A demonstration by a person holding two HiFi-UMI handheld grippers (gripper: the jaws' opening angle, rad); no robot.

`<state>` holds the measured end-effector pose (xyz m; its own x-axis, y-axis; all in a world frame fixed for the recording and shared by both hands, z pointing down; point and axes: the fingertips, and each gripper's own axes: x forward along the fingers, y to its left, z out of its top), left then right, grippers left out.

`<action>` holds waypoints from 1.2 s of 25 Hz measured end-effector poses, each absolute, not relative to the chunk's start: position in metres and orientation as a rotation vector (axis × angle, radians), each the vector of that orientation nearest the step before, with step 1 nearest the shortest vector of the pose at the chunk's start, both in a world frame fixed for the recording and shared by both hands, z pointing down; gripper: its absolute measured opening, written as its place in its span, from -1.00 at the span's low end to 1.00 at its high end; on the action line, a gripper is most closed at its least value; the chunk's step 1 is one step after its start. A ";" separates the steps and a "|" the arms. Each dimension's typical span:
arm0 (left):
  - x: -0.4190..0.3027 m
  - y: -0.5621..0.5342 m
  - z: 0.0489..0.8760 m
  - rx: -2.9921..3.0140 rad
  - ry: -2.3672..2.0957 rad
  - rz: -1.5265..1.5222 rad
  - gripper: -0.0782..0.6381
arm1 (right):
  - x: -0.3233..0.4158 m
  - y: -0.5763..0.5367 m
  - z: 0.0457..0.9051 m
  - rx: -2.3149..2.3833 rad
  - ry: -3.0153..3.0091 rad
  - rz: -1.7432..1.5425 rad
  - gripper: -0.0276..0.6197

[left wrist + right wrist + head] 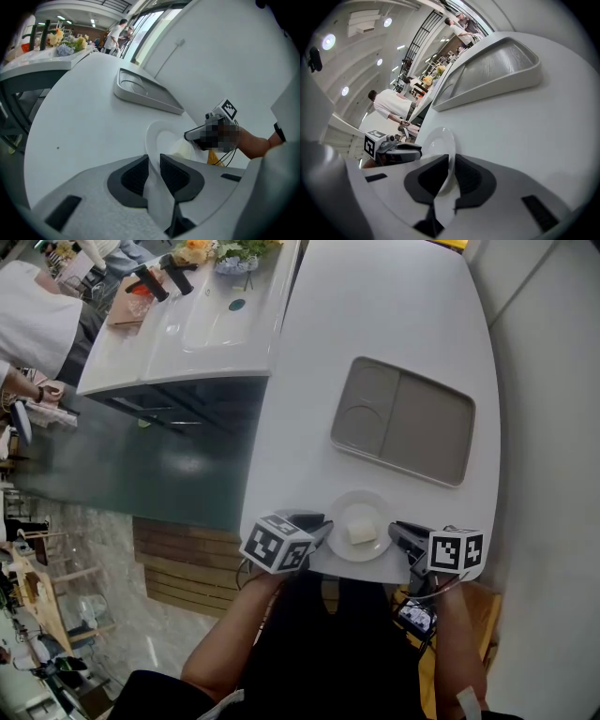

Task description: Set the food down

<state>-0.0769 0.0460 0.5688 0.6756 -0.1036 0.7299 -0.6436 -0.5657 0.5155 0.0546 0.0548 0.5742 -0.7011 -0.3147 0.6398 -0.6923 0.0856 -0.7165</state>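
Head view, left to right: a second tabletop w/ flowers stands far left, apart from the work & not involved. Next, the left gripper sits at the near edge of the white tabletop, its jaws nearly together & pinching the left rim of a small white plate. Left gripper view shows that rim running btwn the two dark pads w/ no slack to speak of. The food, a pale block, lies roughly mid-plate, so the task's thing is on the plate at the tabletop's near edge, right in front of the person. On the opposite rim the right gripper does the same: jaws drawn narrow, clamped on the plate's edge. Two grips on opposite sides prob. b/c that keeps the plate level & stops the loose block sliding. Whether the plate rests on the tabletop or sits a touch above it can't be told. Further back & to the right lies a grey tray w/ a round recess, likely where the plate is meant to go, though that's a guess. Set-down looks not yet done, since both grips are on.
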 end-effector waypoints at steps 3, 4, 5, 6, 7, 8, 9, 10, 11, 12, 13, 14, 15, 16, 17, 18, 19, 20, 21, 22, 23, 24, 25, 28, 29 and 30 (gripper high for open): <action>-0.077 0.046 0.569 2.062 -0.569 0.845 -0.58 | 0.054 0.055 0.574 1.000 -2.044 1.652 -0.80; -0.078 0.046 0.569 2.059 -0.566 0.847 -0.58 | 0.054 0.054 0.574 1.003 -2.042 1.659 -0.81; -0.078 0.046 0.568 2.057 -0.563 0.848 -0.58 | 0.054 0.054 0.573 1.008 -2.040 1.668 -0.81; -0.078 0.045 0.567 2.055 -0.560 0.849 -0.59 | 0.055 0.053 0.572 1.013 -2.038 1.680 -0.81; -0.078 0.045 0.566 2.054 -0.558 0.848 -0.60 | 0.055 0.053 0.572 1.017 -2.037 1.691 -0.82; -0.078 0.045 0.565 2.053 -0.555 0.847 -0.60 | 0.055 0.053 0.571 1.020 -2.035 1.700 -0.82; -0.077 0.045 0.564 2.053 -0.552 0.848 -0.61 | 0.055 0.053 0.571 1.022 -2.035 1.707 -0.82; -0.077 0.045 0.564 2.052 -0.550 0.849 -0.61 | 0.056 0.052 0.570 1.025 -2.035 1.714 -0.82; -0.077 0.045 0.564 2.051 -0.548 0.851 -0.61 | 0.057 0.052 0.570 1.029 -2.035 1.721 -0.83; -0.076 0.045 0.564 2.050 -0.545 0.853 -0.61 | 0.058 0.051 0.569 1.033 -2.035 1.729 -0.83; -0.075 0.045 0.564 2.049 -0.543 0.853 -0.62 | 0.059 0.051 0.569 1.037 -2.036 1.738 -0.83; -0.075 0.045 0.564 2.047 -0.541 0.853 -0.62 | 0.059 0.050 0.569 1.040 -2.036 1.749 -0.83; -0.074 0.045 0.564 2.044 -0.538 0.851 -0.62 | 0.060 0.050 0.569 1.041 -2.034 1.759 -0.83; -0.074 0.044 0.564 2.041 -0.536 0.846 -0.63 | 0.060 0.049 0.569 1.042 -2.032 1.768 -0.84; -0.074 0.044 0.564 2.038 -0.535 0.840 -0.63 | 0.061 0.049 0.569 1.043 -2.030 1.776 -0.84; -0.074 0.044 0.564 2.034 -0.534 0.833 -0.63 | 0.061 0.049 0.569 1.046 -2.028 1.785 -0.84; -0.074 0.044 0.564 2.029 -0.534 0.826 -0.63 | 0.061 0.049 0.569 1.048 -2.027 1.795 -0.84; -0.074 0.044 0.564 2.024 -0.534 0.821 -0.64 | 0.061 0.049 0.569 1.051 -2.028 1.806 -0.84; -0.075 0.044 0.564 2.017 -0.534 0.816 -0.64 | 0.060 0.048 0.569 1.053 -2.030 1.817 -0.84; -0.075 0.044 0.564 2.008 -0.534 0.812 -0.64 | 0.060 0.048 0.568 1.054 -2.032 1.828 -0.84; -0.075 0.043 0.564 2.000 -0.533 0.808 -0.64 | 0.060 0.048 0.567 1.053 -2.033 1.837 -0.85; -0.076 0.043 0.564 1.994 -0.534 0.804 -0.64 | 0.060 0.048 0.566 1.051 -2.033 1.843 -0.85; -0.076 0.042 0.563 1.990 -0.535 0.800 -0.65 | 0.060 0.047 0.566 1.049 -2.033 1.848 -0.85; -0.076 0.040 0.563 1.983 -0.542 0.788 -0.66 | 0.060 0.048 0.567 1.043 -2.033 1.858 -0.85; -0.076 0.040 0.564 1.979 -0.543 0.787 -0.66 | 0.060 0.048 0.567 1.041 -2.033 1.862 -0.85; -0.076 0.040 0.564 1.975 -0.542 0.789 -0.67 | 0.060 0.048 0.567 1.038 -2.032 1.867 -0.85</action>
<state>-0.0765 0.0399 0.5640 0.6986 -0.0606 0.7130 -0.6439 -0.4878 0.5895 0.0604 0.0483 0.5669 -0.7355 -0.3592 0.5744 -0.6028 -0.0402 -0.7969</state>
